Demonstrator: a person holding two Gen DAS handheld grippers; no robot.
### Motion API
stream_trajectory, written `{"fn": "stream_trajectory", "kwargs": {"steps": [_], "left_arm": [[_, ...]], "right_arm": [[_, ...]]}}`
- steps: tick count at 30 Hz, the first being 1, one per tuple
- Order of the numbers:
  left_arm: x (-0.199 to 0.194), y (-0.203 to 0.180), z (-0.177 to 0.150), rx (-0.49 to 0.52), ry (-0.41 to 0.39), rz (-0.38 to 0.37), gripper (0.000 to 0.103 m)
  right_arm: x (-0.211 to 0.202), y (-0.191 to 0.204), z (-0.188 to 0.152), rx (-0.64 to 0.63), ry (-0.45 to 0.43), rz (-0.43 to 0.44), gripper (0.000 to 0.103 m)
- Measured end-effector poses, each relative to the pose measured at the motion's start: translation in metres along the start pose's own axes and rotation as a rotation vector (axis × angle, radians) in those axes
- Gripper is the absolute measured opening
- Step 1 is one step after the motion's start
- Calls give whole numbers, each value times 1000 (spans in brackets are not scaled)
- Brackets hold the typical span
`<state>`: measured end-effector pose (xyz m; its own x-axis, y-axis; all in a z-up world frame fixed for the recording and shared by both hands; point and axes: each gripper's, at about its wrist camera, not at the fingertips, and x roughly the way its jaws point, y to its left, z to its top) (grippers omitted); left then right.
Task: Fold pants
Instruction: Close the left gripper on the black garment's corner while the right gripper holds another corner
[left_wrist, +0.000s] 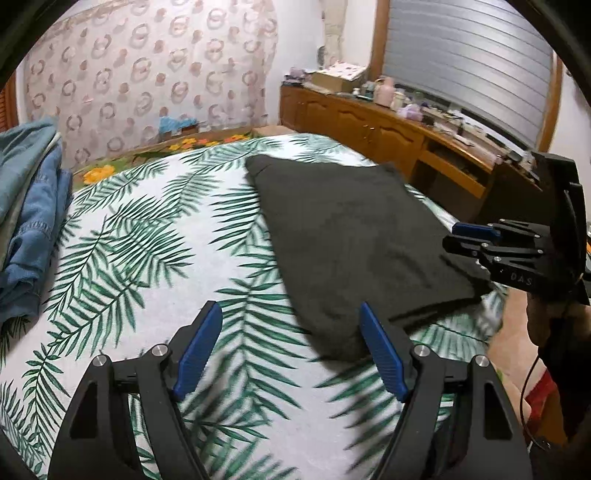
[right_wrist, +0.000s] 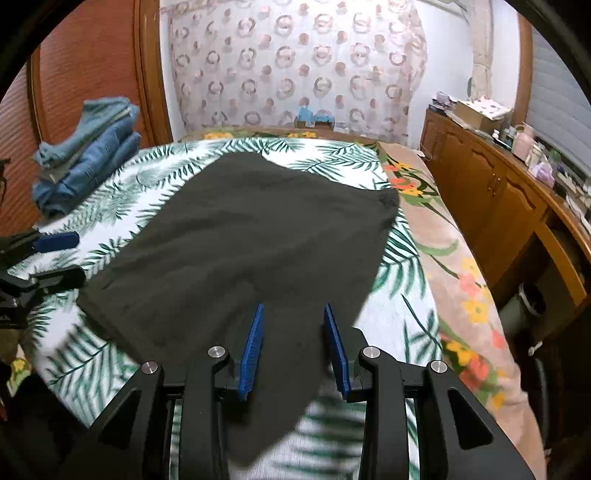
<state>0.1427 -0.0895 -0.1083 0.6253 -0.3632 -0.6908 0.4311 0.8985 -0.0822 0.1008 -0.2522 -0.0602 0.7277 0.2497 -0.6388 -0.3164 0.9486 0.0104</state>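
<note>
Covering most of both views, the bed (left_wrist: 147, 229) wears a white spread printed with green palm fronds, and a stack of folded denim (left_wrist: 33, 206) sits at its left edge. The dark pants (right_wrist: 251, 240) lie flat on the spread as a folded, roughly rectangular panel, one corner reaching down toward the near edge of the bed. By the look of it a fold has just been laid, and the step in hand is letting go of the cloth.

The left hand-held gripper (left_wrist: 291, 350) hangs released and empty, jaws wide, just beside the near corner of the pants. The right hand-held gripper (right_wrist: 293, 350) straddles that near corner with a clear gap at each pad; it is released, not grasping.

The next move probably calls for both to take fresh holds along one short edge and carry it over for another fold, or to smooth the panel.
</note>
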Motion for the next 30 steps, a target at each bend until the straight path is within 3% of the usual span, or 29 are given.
{"fn": "stream_trajectory", "kwargs": {"steps": [8,19,30], "left_arm": [[10,-11,1,17,31,-7,58],[24,-14,-4,34,73,10,57],[25,-13,-7,23,59,-5,57]], "right_arm": [[-31,-9,-26,48,-10,23,35],[-28,-3,-33,59,31,75,35],[-24,-3,-31,118,48,103,35]]}}
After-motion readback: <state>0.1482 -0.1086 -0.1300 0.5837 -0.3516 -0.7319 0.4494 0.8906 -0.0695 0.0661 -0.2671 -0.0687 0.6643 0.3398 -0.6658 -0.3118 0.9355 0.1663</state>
